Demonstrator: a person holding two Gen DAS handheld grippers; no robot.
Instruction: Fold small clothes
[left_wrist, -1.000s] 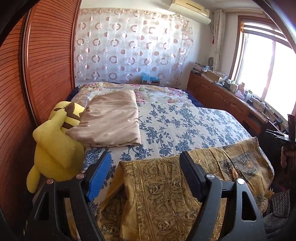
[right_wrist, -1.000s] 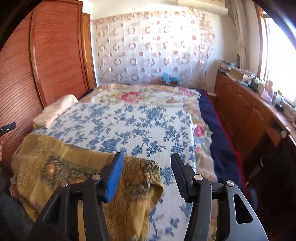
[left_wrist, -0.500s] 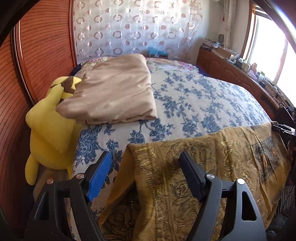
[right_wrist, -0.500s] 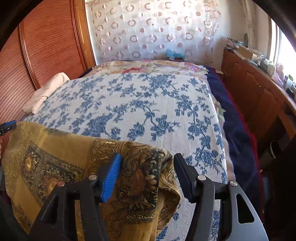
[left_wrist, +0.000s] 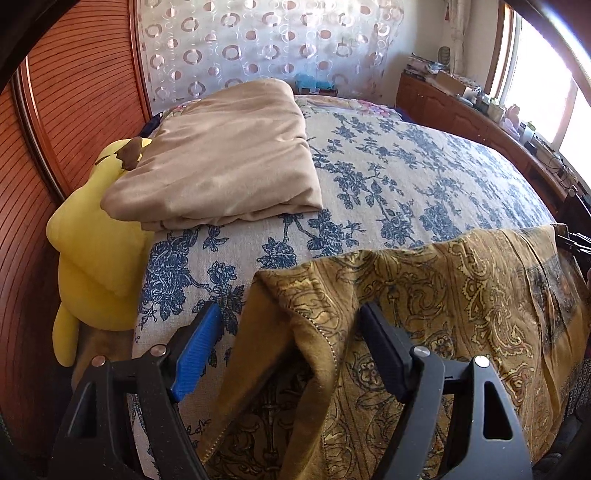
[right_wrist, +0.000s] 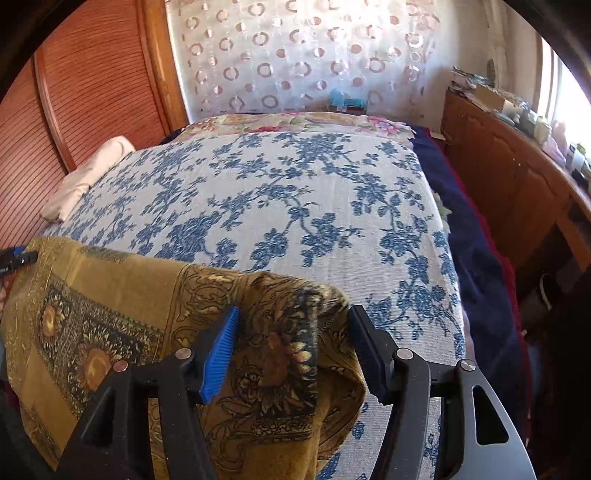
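A mustard-gold patterned cloth lies across the near edge of the bed, hanging over the front. It also shows in the right wrist view. My left gripper is open, its jaws on either side of the cloth's raised left corner fold. My right gripper is open, its jaws on either side of the cloth's bunched right corner. I cannot tell whether the pads touch the fabric.
The bed has a blue-flowered cover. A folded beige blanket and a yellow plush toy lie at its left side. A wooden sliding door stands left, a wooden cabinet right.
Both grippers have moved forward and lower onto the bed's near edge; the cloth's corners now sit deeper between the open jaws. The cloth lies further onto the bed.
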